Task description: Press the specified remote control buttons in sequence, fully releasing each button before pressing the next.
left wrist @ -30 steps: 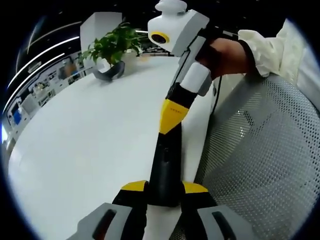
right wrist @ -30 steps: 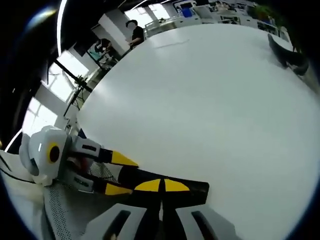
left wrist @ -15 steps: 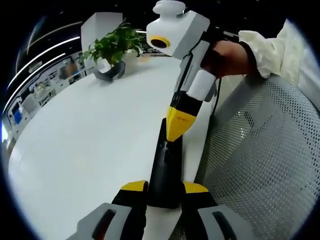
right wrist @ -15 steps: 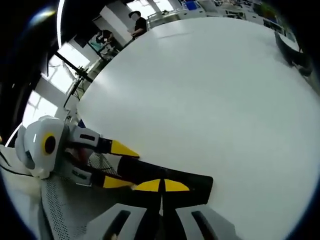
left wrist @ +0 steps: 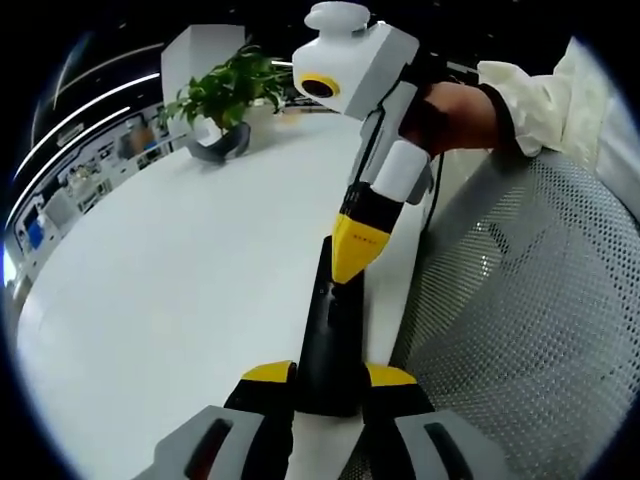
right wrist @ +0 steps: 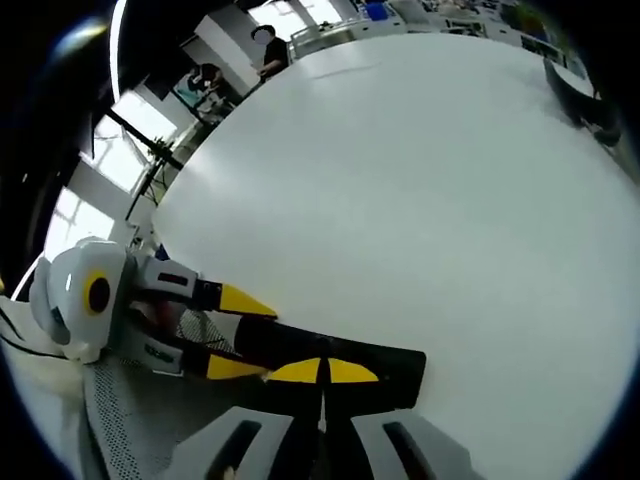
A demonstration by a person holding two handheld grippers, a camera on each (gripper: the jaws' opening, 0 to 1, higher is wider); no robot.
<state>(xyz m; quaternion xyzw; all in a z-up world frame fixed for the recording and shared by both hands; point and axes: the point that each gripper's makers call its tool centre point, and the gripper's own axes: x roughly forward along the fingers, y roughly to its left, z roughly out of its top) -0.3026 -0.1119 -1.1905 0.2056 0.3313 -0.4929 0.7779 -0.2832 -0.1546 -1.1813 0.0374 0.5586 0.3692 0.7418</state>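
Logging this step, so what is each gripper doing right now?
Left gripper: shut on the remote.
Right gripper: shut, tips together over the remote, holding nothing.

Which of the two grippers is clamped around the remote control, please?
The left gripper is: its spread jaws hold the near end of the black remote control. The right gripper has its yellow jaws closed together, tip pointing down onto the remote's face.
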